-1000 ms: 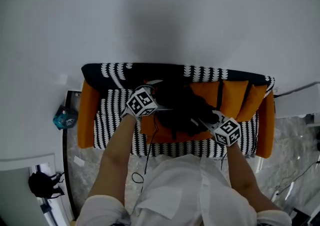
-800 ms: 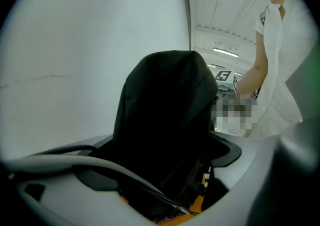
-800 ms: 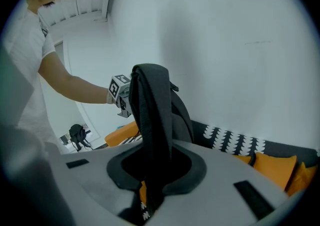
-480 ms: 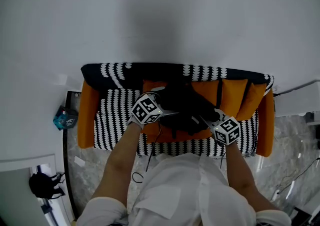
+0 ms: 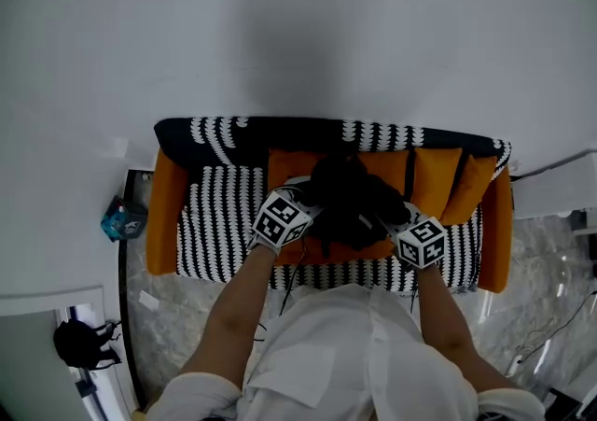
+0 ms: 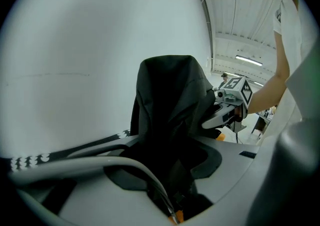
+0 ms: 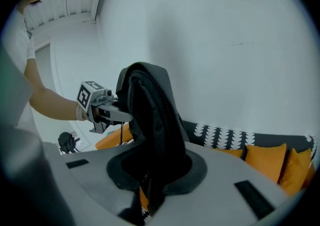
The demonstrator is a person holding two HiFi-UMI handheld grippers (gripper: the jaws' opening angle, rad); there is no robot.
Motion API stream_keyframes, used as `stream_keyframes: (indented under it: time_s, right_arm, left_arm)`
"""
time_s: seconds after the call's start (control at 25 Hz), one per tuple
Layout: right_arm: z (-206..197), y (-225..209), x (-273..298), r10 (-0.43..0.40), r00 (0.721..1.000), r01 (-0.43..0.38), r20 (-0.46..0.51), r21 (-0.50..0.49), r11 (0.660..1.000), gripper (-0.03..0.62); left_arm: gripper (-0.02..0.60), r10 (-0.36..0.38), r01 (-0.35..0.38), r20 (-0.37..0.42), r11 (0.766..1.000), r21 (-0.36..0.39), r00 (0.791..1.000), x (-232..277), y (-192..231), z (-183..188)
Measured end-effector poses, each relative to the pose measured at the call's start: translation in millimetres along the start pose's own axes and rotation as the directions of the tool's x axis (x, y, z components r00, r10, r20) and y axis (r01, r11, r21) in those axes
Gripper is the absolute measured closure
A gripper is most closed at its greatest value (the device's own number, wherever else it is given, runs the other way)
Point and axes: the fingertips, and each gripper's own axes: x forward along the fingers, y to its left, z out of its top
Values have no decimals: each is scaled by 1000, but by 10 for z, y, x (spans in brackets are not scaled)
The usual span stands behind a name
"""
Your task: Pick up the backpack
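Gripping tools and surroundings, listed outward from the jaws.

1. Item: left gripper (image 5: 308, 211). Its jaws are narrow and have just been closing from wide. Dark fabric is pinched between them. This looks like a loose fold rather than a strap or handle, but its own view is too dark to tell which part.
2. Item: right gripper (image 5: 390, 223). Its jaws are nearly together, clamped on a ridged edge of fabric that rises straight up out of the gap.
3. Item: backpack (image 5: 350, 200). Black, soft and slumped, it sits between the two grippers, each biting one flank. Its top stands above both sets of jaws. Whether its base has left the seat cannot be told.
4. Item: seat cushion (image 5: 368, 251). Orange, directly beneath the backpack and both tools.
5. Item: throw (image 5: 219, 223). Black-and-white patterned, it lies outward of the left gripper and runs along the sofa back beyond the fingertips.
6. Item: cushions (image 5: 438, 176). Orange and upright, beyond and outward of the right gripper.
7. Item: wall (image 5: 298, 36). Plain white, farthest off.

Hazards, as judged:
- Thin fabric may slide out of either pinch once the full weight hangs on it, and the newly closed left hold looks the likelier to go.
- If the two grippers rise unevenly, the bag would tip toward the lower one and drag on the seat cushion.
- Straps hanging beneath, unseen, could catch on the throw.
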Motion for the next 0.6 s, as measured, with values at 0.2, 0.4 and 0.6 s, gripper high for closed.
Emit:
stream_keyframes:
  time_s: [0.2, 0.4, 0.6]
  right_arm:
    - [8, -4, -2, -23, 1000, 23, 4, 7, 1000, 530]
    - [52, 34, -14, -13, 1000, 13, 2, 2, 1000, 531]
    - [111, 86, -49, 5, 1000, -5, 4, 4, 1000, 534]
  left_arm:
    - [416, 17, -17, -10, 1000, -18, 1000, -19, -47, -6]
    - [440, 46, -46, -14, 998, -34, 999, -101, -107, 9]
    - [454, 83, -83, -7, 995, -55, 997, -202, -181, 27]
